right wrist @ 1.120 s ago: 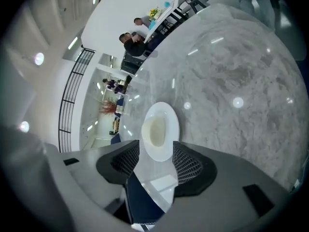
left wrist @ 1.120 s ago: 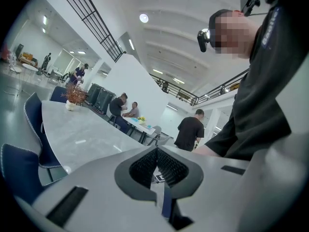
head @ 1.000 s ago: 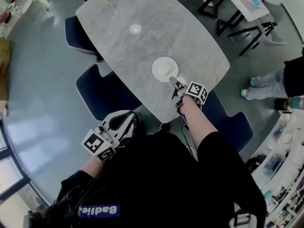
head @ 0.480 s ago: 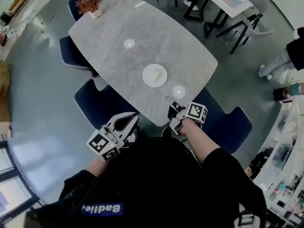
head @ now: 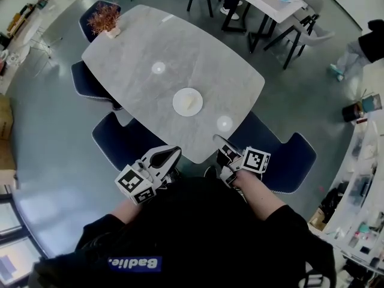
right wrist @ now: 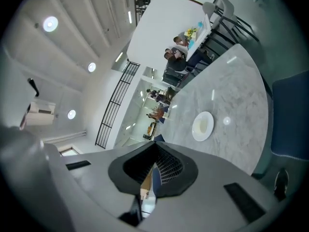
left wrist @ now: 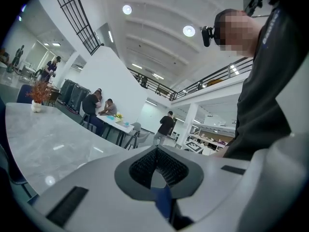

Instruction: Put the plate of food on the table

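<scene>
- The right tongs have just been closing and now stand pressed together with nothing between them; the right gripper view shows the ribbed pads meeting at the tip.
- A second ago these tongs reached over the bench to the plate's near rim. Now they are drawn back off the bench edge, close to the person's body.
- The left tongs are also together and empty, as the left gripper view shows. They hang just off the near edge of the bench, about where they were a second ago.
- The plate sits flat on the grey marbled bench, well apart from both tongs, with a pale piece of food on it. In the right gripper view the plate lies beyond the tips.
- Dark blue chairs stand around the bench.
- A potted plant stands at the far corner; the head view shows it whole now, whereas a second ago the top edge cut it off.
</scene>
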Tool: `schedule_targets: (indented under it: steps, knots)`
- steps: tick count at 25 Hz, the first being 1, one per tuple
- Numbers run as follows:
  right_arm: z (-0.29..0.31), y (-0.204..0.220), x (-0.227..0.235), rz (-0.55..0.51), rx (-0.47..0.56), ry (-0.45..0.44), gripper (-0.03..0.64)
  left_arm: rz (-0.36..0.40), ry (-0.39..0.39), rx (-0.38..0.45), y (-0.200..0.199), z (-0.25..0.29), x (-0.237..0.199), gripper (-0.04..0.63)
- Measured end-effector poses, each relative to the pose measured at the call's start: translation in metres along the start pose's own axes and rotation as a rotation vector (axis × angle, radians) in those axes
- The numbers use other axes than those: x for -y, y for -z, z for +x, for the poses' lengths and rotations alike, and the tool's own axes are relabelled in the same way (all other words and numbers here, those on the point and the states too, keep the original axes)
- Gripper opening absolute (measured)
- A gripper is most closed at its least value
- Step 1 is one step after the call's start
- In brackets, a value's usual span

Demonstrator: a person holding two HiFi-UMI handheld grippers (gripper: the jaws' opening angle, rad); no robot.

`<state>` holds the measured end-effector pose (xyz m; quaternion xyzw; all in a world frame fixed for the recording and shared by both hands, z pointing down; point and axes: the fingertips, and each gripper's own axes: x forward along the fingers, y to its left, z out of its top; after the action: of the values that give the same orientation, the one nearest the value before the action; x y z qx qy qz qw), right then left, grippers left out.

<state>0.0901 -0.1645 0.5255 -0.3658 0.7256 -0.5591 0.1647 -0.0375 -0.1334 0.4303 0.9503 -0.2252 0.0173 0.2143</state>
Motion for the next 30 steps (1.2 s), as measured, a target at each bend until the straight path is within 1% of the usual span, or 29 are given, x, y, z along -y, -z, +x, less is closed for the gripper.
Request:
schedule_targets:
  steps: [3, 6, 8, 10, 15, 19, 21, 26, 30]
  knots:
    - [-0.007, 0.004, -0.029, -0.171, -0.022, -0.028, 0.011, 0.005, 0.019, -0.014, 0.002, 0.006, 0.007, 0.008]
    - [-0.007, 0.009, -0.058, -0.42, -0.042, -0.056, 0.011, 0.007, 0.032, -0.023, 0.004, 0.01, 0.01, 0.008]
    - [-0.006, 0.013, -0.072, -0.551, -0.055, -0.054, 0.011, 0.011, 0.039, -0.027, 0.004, 0.011, 0.013, 0.008]
    - [-0.006, 0.018, -0.083, -0.64, -0.071, -0.061, 0.011, 0.018, 0.043, -0.03, 0.004, 0.013, 0.016, 0.008]
    - [-0.004, 0.036, -0.101, -0.851, -0.119, -0.109, 0.009, 0.032, 0.049, -0.03, 0.0, 0.013, 0.02, 0.008]
    - [0.0, 0.048, -0.108, -0.959, -0.158, -0.137, 0.011, 0.035, 0.058, -0.032, 0.0, 0.013, 0.022, 0.008]
    - [0.002, 0.051, -0.108, -0.986, -0.161, -0.136, 0.009, 0.035, 0.064, -0.033, 0.0, 0.013, 0.023, 0.008]
    - [-0.001, 0.051, -0.107, -0.999, -0.141, -0.124, 0.009, 0.039, 0.072, -0.031, 0.002, 0.013, 0.027, 0.008]
    - [-0.001, 0.053, -0.104, -1.004, -0.153, -0.132, 0.009, 0.042, 0.076, -0.03, 0.001, 0.013, 0.028, 0.008]
